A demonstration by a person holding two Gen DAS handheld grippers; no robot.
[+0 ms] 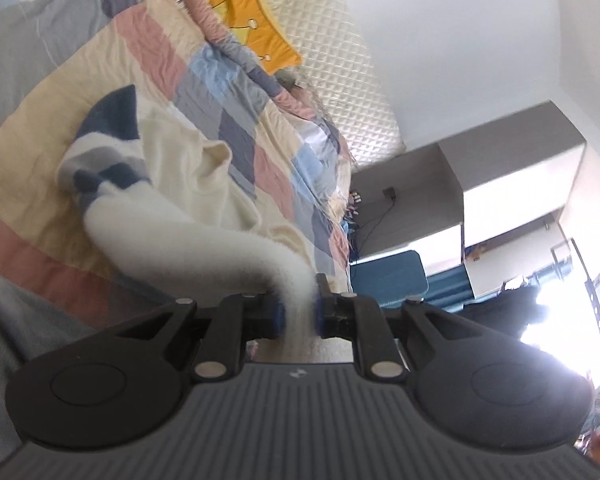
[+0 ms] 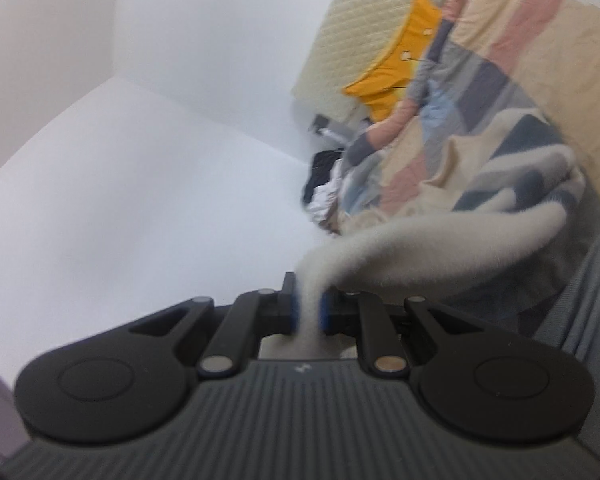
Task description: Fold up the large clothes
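A cream sweater with navy and grey stripes (image 1: 148,152) lies bunched on a patchwork quilt (image 1: 40,120) on the bed. My left gripper (image 1: 298,312) is shut on a white fuzzy edge of the sweater, which stretches from the jaws back to the pile. My right gripper (image 2: 310,314) is shut on another fuzzy edge of the same sweater (image 2: 500,168), which curves away to the right toward the pile. Both views are tilted, and the right wrist view is blurred.
A yellow cushion (image 1: 244,12) leans on a quilted cream headboard (image 1: 340,60) at the bed's far end. A grey cabinet (image 1: 440,184) and blue furniture (image 1: 388,276) stand beside the bed. White walls (image 2: 140,120) fill the left of the right wrist view. Dark clutter (image 2: 324,184) lies by the bed.
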